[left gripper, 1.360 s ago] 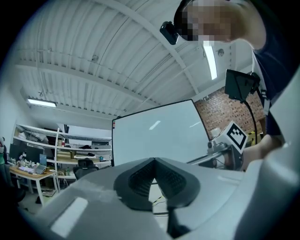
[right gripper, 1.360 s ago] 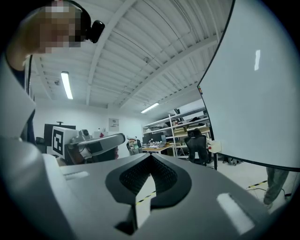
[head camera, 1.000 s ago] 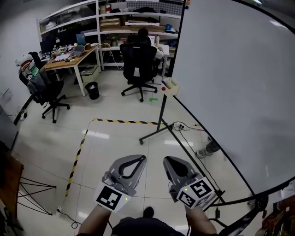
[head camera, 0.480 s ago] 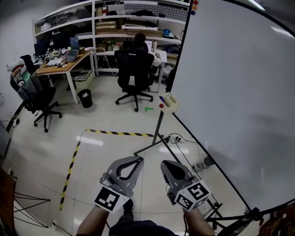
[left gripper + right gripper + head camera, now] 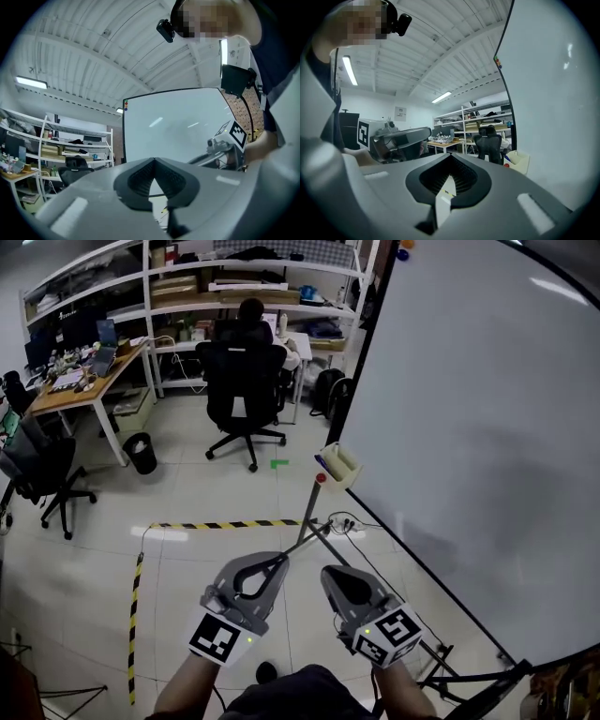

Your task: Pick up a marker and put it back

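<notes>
From the head, looks steeply down at the floor point(image 5: 187, 549) left of the whiteboard point(image 5: 469, 418), with left claw point(image 5: 279, 563) and right claw point(image 5: 331, 571) low in frame. From the left claw, close along its jaws, tilts up at the whiteboard. From the right claw, skims along the whiteboard toward the shelves point(image 5: 187, 277). Shared by all three: whiteboard, shelves.

"How are you holding them?"

"Low in front of me, side by side and a little apart, both pointing forward. My left gripper point(image 5: 278, 562) is tilted slightly inward toward my right gripper point(image 5: 330, 571)."

"And the jaws?"

"Closed on both. The tips meet, with nothing between them."

"Your hands?"

"My left hand point(image 5: 187, 674) and my right hand point(image 5: 401, 679) each grip from behind, close to my body."
</notes>
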Demonstrator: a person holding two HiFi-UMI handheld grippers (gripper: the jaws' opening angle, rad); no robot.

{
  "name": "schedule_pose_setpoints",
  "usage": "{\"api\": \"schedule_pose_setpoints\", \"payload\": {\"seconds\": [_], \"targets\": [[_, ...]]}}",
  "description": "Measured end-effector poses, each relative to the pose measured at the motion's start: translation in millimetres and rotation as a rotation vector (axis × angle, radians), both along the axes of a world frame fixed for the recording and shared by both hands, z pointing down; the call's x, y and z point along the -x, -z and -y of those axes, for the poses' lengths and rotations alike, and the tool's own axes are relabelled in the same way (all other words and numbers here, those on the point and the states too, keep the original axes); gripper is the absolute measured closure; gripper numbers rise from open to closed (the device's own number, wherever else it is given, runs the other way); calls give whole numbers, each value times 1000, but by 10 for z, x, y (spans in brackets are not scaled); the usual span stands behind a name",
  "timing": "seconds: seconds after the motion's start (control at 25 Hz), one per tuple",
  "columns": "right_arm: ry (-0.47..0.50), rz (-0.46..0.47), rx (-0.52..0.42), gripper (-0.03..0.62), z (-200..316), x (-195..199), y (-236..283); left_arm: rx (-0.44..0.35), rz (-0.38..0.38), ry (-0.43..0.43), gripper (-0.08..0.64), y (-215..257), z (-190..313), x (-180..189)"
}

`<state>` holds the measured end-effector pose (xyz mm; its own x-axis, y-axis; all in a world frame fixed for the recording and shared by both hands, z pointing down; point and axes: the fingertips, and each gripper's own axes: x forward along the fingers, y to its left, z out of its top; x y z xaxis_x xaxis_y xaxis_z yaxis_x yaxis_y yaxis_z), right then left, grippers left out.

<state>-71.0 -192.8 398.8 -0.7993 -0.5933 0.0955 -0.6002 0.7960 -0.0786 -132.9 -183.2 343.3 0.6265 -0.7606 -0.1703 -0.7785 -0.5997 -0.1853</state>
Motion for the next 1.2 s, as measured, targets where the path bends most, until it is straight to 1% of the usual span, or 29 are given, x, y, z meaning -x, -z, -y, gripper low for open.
{"api": "schedule_pose_setpoints", "payload": {"seconds": [0.2, 0.36, 0.52, 0.68, 0.76, 1.0, 1.2], "targets": [[-33, -40, 27, 592, 416, 35, -109, 40, -21, -35, 560, -113, 446, 44], [-34, -57, 35, 592, 894, 0, -153, 56, 16, -39, 560, -177, 925, 1], [-12, -32, 51, 592, 1453, -49, -241, 95, 26, -21, 560, -278, 1493, -68], [20, -46, 44, 592, 1961, -87, -263, 116, 53, -8, 560, -340, 2034, -162], [35, -51, 43, 592, 2174, -101, -285, 138, 51, 2, 560, -406, 2259, -185], [44, -83, 67, 592, 2613, -144, -422, 204, 48, 1, 560, -659, 2844, -207], [35, -100, 94, 592, 2832, -138, -517, 234, 69, -31, 558, -842, 3181, -241]]}}
